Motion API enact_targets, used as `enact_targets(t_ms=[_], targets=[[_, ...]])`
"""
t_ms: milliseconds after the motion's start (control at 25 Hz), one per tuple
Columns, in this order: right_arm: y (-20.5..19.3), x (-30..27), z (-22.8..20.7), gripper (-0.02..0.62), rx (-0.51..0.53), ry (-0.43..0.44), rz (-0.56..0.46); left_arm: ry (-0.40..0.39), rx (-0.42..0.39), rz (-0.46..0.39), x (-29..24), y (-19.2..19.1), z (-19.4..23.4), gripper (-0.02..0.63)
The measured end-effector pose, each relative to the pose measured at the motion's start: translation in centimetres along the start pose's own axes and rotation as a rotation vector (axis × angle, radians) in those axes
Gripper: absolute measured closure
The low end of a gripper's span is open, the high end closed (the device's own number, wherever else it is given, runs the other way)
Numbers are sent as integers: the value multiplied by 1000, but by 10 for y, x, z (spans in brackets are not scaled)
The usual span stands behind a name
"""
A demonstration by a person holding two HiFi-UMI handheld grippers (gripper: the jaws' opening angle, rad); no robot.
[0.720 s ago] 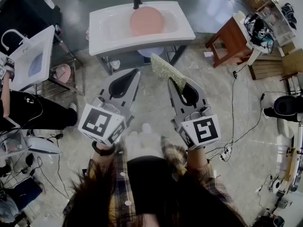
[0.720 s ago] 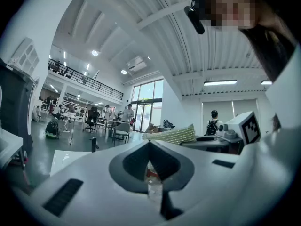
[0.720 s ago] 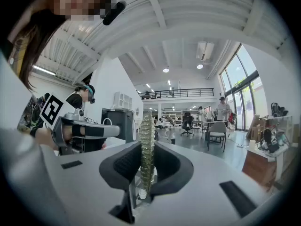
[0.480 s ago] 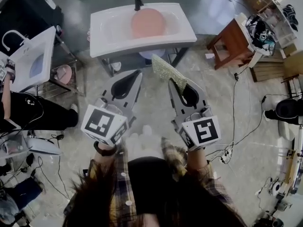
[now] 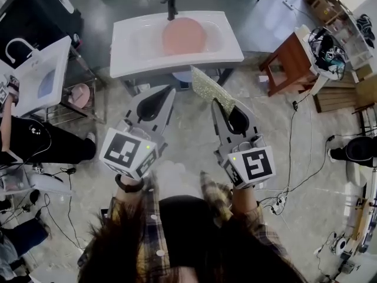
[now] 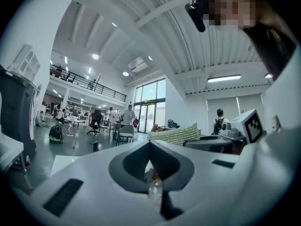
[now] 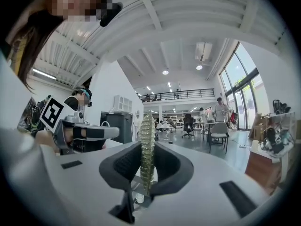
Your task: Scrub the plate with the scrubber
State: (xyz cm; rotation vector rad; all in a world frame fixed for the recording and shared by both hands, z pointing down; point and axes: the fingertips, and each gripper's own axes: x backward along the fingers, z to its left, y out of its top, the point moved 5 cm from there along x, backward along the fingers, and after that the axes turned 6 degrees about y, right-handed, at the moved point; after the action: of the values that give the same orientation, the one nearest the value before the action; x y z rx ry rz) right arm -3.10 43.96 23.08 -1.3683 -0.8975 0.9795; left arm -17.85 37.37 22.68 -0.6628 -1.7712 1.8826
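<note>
Setting: seen from above the person's head, a large open workroom with a pale stone floor; both grippers are held out level, side by side, on the near side of a white sink (image 5: 135,43).
Left gripper (image 5: 169,91): its jaws are pressed together with nothing between them. It points towards the sink's near edge and touches nothing.
Right gripper (image 5: 217,104): its jaws are clamped on the scrubber. It sits just right of the left gripper, apart from it.
Scrubber (image 5: 207,87): a thin, glittery yellow-green sheet. It stands on edge between the right jaws and sticks out past their tips, slanting up and left towards the sink. Its far corner lies close to the sink's near edge; whether it touches cannot be told.
Plate (image 5: 184,35): round and pink, lying flat in the sink's basin just below a black tap (image 5: 171,5). It is well apart from both grippers and from the scrubber.
Person: checked sleeves (image 5: 212,193) and dark hair fill the near edge of the head view.
Surroundings: a second white sink (image 5: 35,69) stands at the far left, with another person (image 5: 35,140) beside it. A brown wooden stool (image 5: 287,55) is to the right. Cables (image 5: 291,152) trail over the floor on the right.
</note>
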Motion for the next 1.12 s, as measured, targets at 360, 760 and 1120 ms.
enact_targets(t_ms=[360,760,1120], targets=[[-2,-13,-38,522,-23,1,-4,20,-19,5,-36,4,10,592],[-14,-104,-86,522,-32,0,5,1,-5,-8,-117,-1,83,592],[-3,-214,-142,522,-33,-23,22,-22,-20,-9,-207,22,167,592]])
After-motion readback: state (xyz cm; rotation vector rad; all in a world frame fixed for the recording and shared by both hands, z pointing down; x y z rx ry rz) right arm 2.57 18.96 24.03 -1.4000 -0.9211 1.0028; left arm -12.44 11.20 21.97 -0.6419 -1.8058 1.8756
